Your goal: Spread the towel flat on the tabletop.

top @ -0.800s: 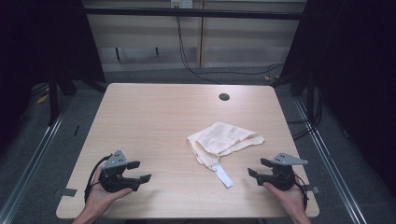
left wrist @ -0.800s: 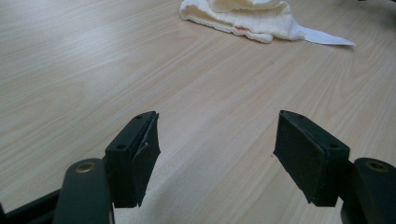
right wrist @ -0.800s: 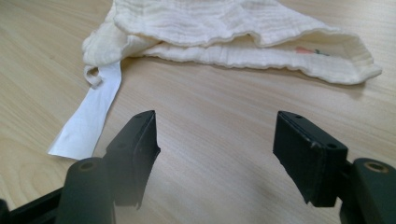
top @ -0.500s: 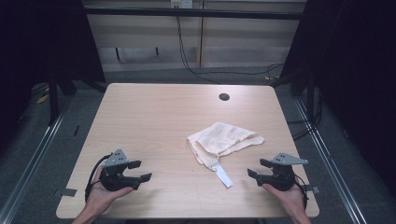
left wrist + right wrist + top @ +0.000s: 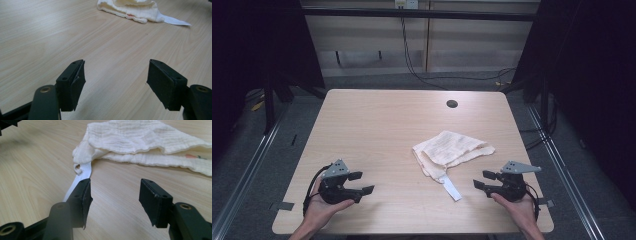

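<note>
- When you look down from the high view, one cream cloth (image 5: pixel 451 151) lies crumpled on the right half of the table (image 5: pixel 377 125), with one white tag (image 5: pixel 451 187) sticking out toward the person. No words can be read on the tag from here.
- Two grippers rest near the front edge: the left gripper (image 5: pixel 364 183) far from the cloth, the right gripper (image 5: pixel 481 180) near the tag but not touching it. Both have jaws spread apart and hold nothing. One small dark hole (image 5: pixel 452 104) sits near the far edge.
- Seen from the left gripper view, two black jaws stand wide over bare wood. The cloth (image 5: pixel 130 8) is far off and cut by the top edge; a small pink mark on it is too blurry to make out.
- Seen from the right gripper view, two jaws are spread, nothing between them. The cloth (image 5: pixel 145 142) lies close ahead. The tag (image 5: pixel 80 178) runs behind the left jaw, partly hidden, and looks blank. A tiny pink and green print (image 5: pixel 193 156) is too small to tell.
</note>
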{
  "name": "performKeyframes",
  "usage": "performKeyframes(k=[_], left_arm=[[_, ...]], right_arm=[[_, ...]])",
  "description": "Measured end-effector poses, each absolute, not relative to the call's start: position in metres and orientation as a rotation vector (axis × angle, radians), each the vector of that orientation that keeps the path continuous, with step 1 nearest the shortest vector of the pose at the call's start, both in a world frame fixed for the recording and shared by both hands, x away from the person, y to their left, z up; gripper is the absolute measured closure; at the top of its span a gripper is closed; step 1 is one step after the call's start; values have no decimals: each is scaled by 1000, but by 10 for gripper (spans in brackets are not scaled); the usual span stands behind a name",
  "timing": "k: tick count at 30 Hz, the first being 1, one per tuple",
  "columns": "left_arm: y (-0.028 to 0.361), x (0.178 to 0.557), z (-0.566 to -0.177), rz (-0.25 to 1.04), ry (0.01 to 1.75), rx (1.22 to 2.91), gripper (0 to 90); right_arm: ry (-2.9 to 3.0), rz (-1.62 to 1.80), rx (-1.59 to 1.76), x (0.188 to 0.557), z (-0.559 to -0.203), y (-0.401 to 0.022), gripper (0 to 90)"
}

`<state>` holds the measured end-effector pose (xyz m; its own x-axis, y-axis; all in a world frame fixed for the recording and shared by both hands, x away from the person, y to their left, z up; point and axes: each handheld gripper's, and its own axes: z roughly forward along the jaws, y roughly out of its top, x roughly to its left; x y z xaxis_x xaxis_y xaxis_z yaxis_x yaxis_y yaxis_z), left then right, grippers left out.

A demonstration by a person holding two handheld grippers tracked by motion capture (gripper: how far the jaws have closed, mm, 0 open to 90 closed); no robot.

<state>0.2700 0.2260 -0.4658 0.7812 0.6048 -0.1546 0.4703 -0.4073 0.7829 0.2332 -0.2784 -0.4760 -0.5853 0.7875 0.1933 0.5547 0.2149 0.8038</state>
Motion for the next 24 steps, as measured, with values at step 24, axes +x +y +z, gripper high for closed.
performKeyframes(k=[24], left_arm=[[223, 269, -469, 177, 790, 2090, 298]], right_arm=[[2355, 1312, 1168, 305, -444, -247, 376]])
